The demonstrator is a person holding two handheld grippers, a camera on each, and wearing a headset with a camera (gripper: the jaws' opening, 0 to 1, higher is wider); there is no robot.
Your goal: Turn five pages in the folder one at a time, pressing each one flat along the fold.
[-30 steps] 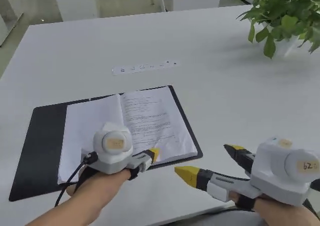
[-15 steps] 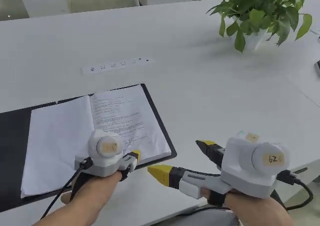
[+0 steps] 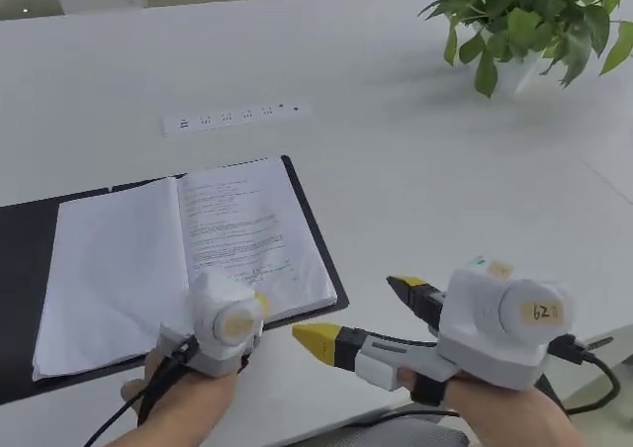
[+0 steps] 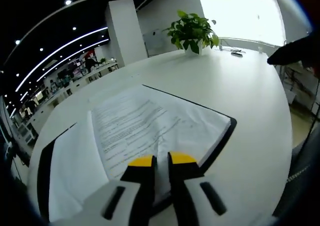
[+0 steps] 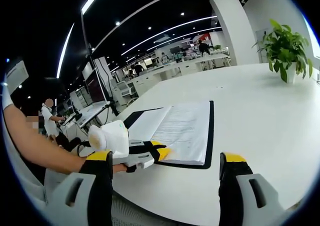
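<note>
The black folder (image 3: 315, 231) lies open on the white table, a blank sheet on its left and a printed page (image 3: 242, 231) on its right. My left gripper (image 3: 259, 307) sits at the near edge of the printed page. In the left gripper view its yellow tips (image 4: 161, 160) stand almost together over the page's (image 4: 150, 123) lower edge, with a thin slit between them. The page lies flat. My right gripper (image 3: 361, 313) hovers wide open to the right of the folder, holding nothing. In the right gripper view, the left gripper (image 5: 159, 151) touches the folder's (image 5: 186, 126) near corner.
A potted plant (image 3: 529, 17) stands at the far right. A white power strip (image 3: 235, 118) lies beyond the folder. The table's near edge runs just under both hands, and a cable (image 3: 593, 368) trails from the right gripper. Bare tabletop spreads right of the folder.
The view has shifted a little. My left gripper has turned and drawn slightly back toward the folder's near edge. The right gripper stays open in the same place.
</note>
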